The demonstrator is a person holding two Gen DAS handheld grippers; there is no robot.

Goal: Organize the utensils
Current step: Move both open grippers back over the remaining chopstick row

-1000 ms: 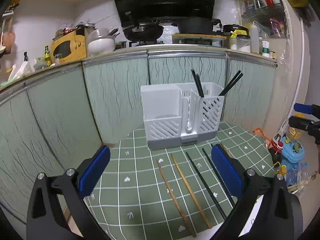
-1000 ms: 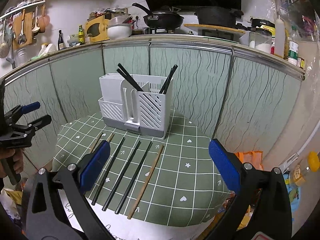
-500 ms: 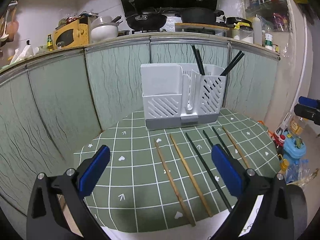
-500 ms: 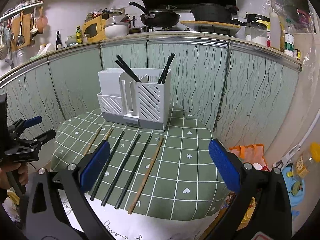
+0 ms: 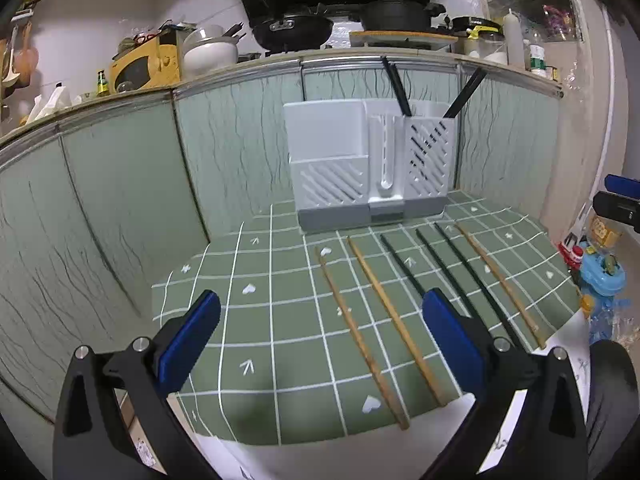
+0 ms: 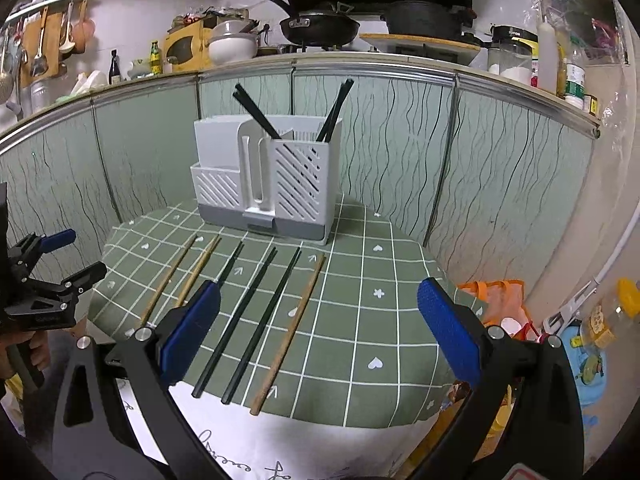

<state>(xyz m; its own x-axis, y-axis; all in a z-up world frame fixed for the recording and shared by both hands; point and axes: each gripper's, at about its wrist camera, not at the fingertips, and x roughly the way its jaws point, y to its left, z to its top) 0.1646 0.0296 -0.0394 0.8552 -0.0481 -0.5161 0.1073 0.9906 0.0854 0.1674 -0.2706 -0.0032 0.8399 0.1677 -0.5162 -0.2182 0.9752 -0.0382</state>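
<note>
Both tongs are hanging released and empty at the near edge of the desk (image 6: 360,320): the left tongs (image 5: 320,334) and the right tongs (image 6: 318,322), jaws spread wide. Six chopsticks are lying loose on the green checked cloth, three wooden chopsticks (image 6: 290,330) and three black chopsticks (image 6: 254,320), their near ends reaching the cloth's edge. Judging from that, a careless nudge is likely to roll one off the desk, and a thin stick could be slipping out of wide pads. Farther back, the white utensil holder (image 6: 280,176) is already carrying black sticks that are leaning outward; bumping them may tip it. Cursive writing on the white sheet below the cloth is showing, but it is not readable.
</note>
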